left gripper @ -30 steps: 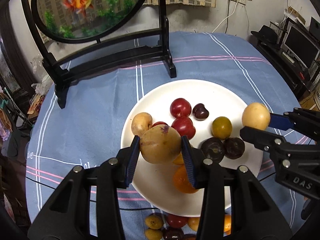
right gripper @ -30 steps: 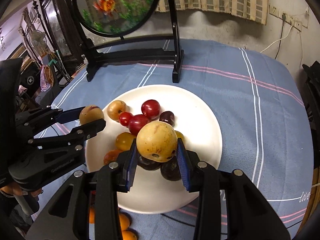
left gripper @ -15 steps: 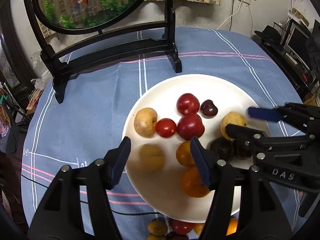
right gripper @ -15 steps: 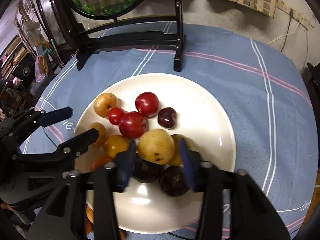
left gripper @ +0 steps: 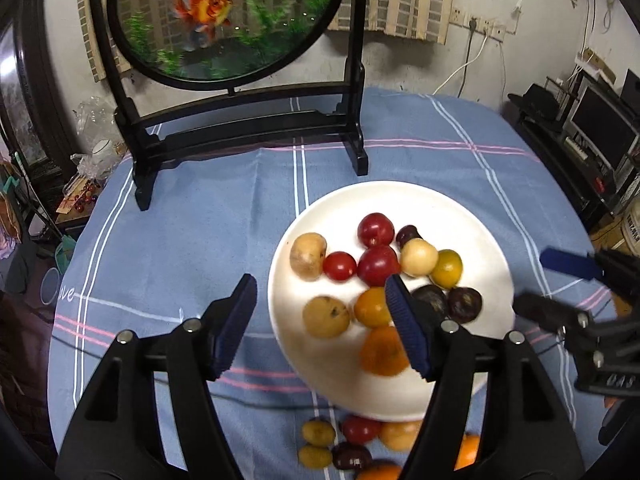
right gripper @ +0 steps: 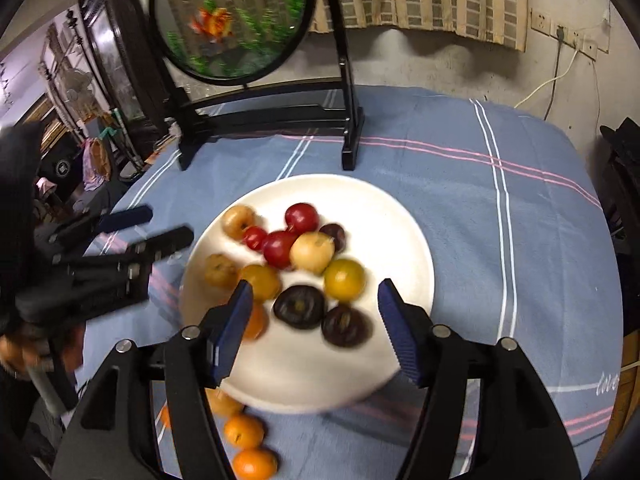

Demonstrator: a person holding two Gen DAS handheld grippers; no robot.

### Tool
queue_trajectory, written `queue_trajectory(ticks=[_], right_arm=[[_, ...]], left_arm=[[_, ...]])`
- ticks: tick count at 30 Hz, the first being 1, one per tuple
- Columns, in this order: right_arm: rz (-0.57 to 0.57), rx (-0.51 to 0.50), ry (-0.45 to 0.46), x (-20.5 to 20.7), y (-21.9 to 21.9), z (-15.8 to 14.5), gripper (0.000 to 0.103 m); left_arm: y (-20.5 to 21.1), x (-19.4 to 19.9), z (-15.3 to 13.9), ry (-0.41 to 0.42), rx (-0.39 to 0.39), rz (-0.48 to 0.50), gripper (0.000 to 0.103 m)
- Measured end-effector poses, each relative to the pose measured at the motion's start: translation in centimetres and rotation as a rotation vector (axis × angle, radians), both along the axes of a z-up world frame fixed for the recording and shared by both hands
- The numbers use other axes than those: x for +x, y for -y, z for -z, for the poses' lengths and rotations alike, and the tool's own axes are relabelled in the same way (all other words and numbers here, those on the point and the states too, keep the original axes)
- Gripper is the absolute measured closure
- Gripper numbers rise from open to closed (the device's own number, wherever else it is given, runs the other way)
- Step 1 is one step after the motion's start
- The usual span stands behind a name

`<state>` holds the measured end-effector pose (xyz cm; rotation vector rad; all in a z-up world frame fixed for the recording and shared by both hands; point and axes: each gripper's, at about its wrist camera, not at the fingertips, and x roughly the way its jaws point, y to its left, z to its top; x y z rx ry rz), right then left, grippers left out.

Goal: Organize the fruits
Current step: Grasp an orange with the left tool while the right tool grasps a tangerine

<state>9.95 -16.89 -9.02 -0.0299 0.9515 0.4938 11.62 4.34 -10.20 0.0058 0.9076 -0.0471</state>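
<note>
A white plate (left gripper: 472, 216) (right gripper: 404, 240) on the blue cloth holds several fruits: red, dark purple, yellow, orange and tan ones. The tan fruit (left gripper: 326, 317) I let go lies at the plate's left front. A pale yellow fruit (right gripper: 311, 253) lies mid-plate among the red ones. My left gripper (left gripper: 320, 320) is open and empty above the plate's left edge. My right gripper (right gripper: 314, 322) is open and empty above the plate's front. Several loose fruits (left gripper: 352, 440) (right gripper: 244, 432) lie on the cloth in front of the plate.
A round goldfish screen on a black stand (left gripper: 248, 128) (right gripper: 344, 120) stands behind the plate. The right gripper shows at the right of the left wrist view (left gripper: 560, 284); the left gripper shows at the left of the right wrist view (right gripper: 136, 228).
Both grippers have opened and dropped their fruits onto the plate. Both have pulled back and up from the plate.
</note>
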Motion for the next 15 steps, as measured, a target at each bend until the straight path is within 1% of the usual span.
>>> queue_trajectory(ticks=[2, 4, 8, 10, 13, 15], right_arm=[[-0.021, 0.004, -0.003, -1.9, 0.2, 0.0, 0.037], [-0.044, -0.011, -0.014, -4.6, 0.2, 0.8, 0.036], [-0.099, -0.072, -0.037, -9.4, -0.4, 3.3, 0.036], [-0.125, -0.114, -0.058, -11.6, -0.9, 5.3, 0.036], [-0.135, -0.147, -0.1, -12.6, -1.5, 7.6, 0.036], [-0.127, -0.157, -0.12, -12.3, -2.0, 8.6, 0.036]], left_arm=[[-0.4, -1.6, -0.2, 0.0, -0.009, -0.004, 0.034], [-0.7, -3.2, -0.1, -0.006, -0.014, -0.003, 0.034], [-1.2, -7.4, 1.1, -0.037, -0.024, 0.002, 0.034], [-1.5, -9.3, 2.0, -0.061, -0.028, 0.009, 0.034], [-1.9, -11.9, 3.5, -0.107, -0.031, 0.015, 0.034], [-2.2, -13.1, 4.3, -0.137, -0.031, 0.011, 0.034]])
